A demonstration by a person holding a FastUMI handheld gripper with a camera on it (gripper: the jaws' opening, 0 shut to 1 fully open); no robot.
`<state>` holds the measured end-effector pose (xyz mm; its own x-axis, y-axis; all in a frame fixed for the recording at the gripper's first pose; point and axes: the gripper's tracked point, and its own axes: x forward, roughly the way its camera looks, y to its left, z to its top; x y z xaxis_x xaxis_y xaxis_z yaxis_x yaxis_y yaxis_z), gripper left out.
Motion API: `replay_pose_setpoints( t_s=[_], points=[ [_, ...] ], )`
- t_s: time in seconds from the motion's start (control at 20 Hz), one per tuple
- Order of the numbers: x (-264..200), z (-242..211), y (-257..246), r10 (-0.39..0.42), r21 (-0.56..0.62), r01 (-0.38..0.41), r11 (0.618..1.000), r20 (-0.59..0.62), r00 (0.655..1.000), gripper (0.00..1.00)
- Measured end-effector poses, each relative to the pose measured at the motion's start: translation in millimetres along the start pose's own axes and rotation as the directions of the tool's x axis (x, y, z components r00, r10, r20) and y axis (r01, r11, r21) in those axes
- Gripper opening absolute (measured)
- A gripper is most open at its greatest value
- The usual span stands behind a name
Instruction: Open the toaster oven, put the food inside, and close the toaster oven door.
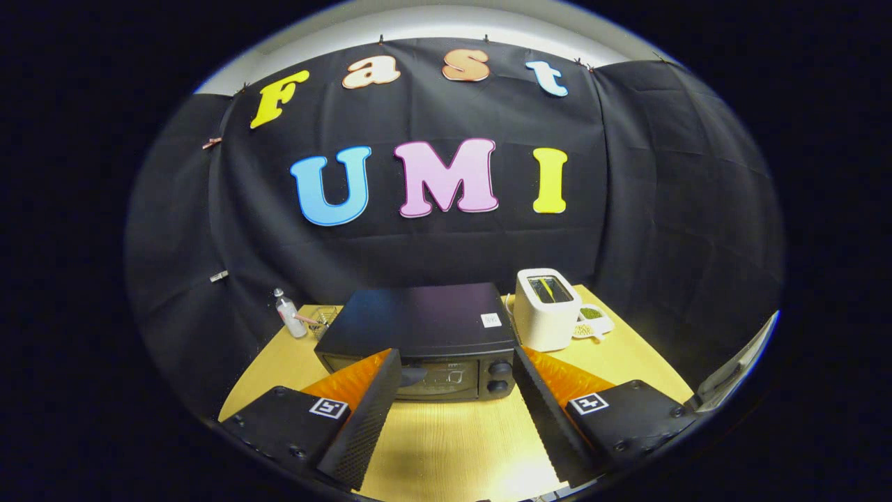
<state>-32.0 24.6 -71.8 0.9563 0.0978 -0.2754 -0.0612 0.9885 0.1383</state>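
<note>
The gripper [456, 376] points straight ahead, its fingers wide apart and holding nothing. The black toaster oven [418, 338] sits in the middle of the picture, door closed, on the wooden table [446, 446].

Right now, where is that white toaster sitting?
In the gripper view, the white toaster stands on the wooden table, close beside the black toaster oven and beyond the open gripper, with a small white dish at its other side.
</note>
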Motion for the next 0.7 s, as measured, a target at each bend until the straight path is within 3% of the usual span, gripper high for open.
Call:
replay_pose_setpoints(
  t_s=[0.3,0.7],
  points=[
    [-23.1,36.6,-17.4,-0.025,-0.029,0.028,0.999,0.100,0.995,0.98],
    [-32.4,50.2,-34.6,-0.048,-0.034,0.054,0.998,0.150,0.988,0.98]
  ],
)
